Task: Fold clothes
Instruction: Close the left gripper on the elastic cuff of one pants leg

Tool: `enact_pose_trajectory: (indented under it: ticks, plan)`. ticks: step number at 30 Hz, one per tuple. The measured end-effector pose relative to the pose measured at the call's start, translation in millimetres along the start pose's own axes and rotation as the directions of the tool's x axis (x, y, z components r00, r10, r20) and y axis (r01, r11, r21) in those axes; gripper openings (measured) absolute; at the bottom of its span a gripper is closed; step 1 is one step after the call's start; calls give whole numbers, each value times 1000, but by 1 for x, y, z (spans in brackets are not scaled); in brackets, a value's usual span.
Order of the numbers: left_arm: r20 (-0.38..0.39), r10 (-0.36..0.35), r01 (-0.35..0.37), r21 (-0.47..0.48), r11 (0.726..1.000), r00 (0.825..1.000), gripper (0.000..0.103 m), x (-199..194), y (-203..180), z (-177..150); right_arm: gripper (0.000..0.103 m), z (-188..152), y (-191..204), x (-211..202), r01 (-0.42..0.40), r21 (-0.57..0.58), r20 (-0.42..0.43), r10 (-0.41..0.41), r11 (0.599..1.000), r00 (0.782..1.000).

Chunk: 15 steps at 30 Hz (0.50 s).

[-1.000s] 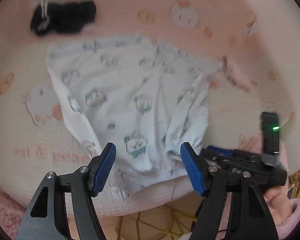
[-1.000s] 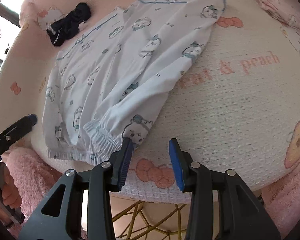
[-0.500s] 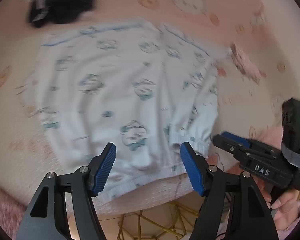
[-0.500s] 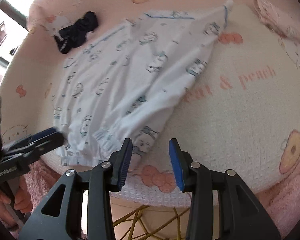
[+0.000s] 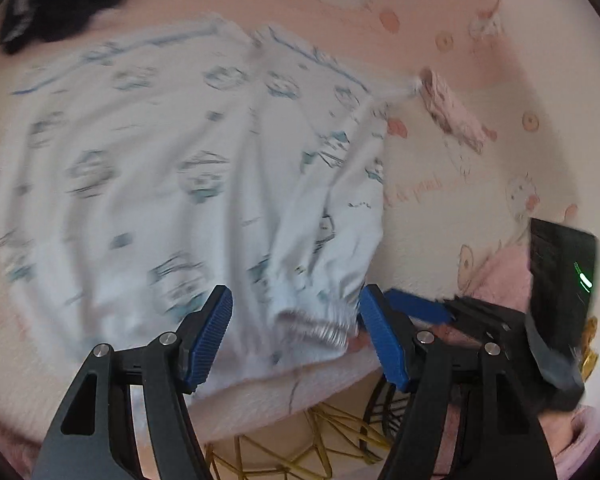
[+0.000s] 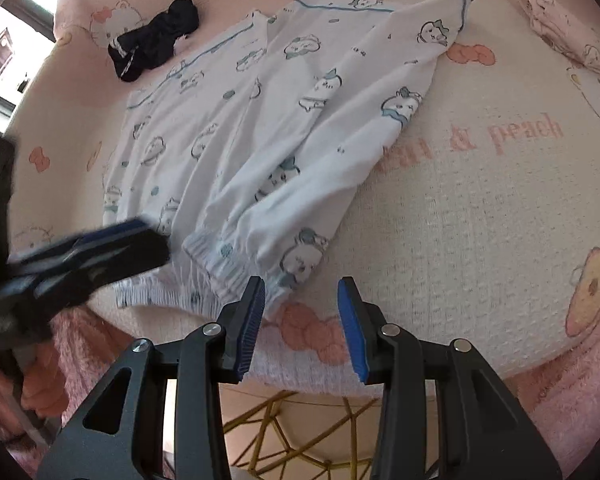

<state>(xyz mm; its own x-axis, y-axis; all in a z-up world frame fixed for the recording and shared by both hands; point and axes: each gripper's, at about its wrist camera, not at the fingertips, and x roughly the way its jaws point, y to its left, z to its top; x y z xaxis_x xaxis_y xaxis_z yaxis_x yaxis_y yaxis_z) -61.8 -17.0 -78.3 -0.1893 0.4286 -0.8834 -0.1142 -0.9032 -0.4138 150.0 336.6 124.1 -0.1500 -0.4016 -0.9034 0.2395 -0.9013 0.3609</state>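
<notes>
Pink cartoon-print cover (image 6: 480, 208) drapes your counter under the white top (image 6: 260, 128). Your left tool (image 5: 294, 338) and right tool (image 6: 302, 326) both gape, empty, at its hem.

The white cotton top (image 6: 260, 120) carries pale blue cartoon animal faces, blue piping along its edges and blue-striped ribbed cuffs. The pink textured blanket (image 6: 480, 216) beneath shows white kittens, orange bows, doughnuts and pink lettering. A crumpled black garment (image 6: 156, 40) has a white-striped band. The small pink printed cloth (image 6: 560, 32) bears faint cartoon figures.
</notes>
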Motion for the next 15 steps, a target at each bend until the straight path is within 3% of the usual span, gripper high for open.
enact_pose_trajectory:
  ticks: [3, 6, 8, 12, 15]
  plan:
    - [-91, -25, 23, -14, 1000, 996, 63, 22, 1, 3, 39, -4, 2, 0, -12, -28, -21, 12, 1000, 1000]
    - [-103, -76, 73, -25, 997, 992, 61, 22, 0, 6, 47, -6, 11, 9, -1, -76, -40, -2, 997, 999]
    - [-109, -80, 77, -29, 997, 991, 55, 23, 2, 8, 47, -7, 17, 14, 6, -107, -52, -12, 994, 999]
    - [-114, -109, 102, -65, 993, 987, 35, 30, 6, 16, 47, -8, 24, 25, 42, -150, -60, -51, 988, 997]
    - [-129, -94, 91, -30, 995, 987, 35, 33, 4, 18, 47, -5, 23, 25, 44, -134, -44, -50, 990, 998]
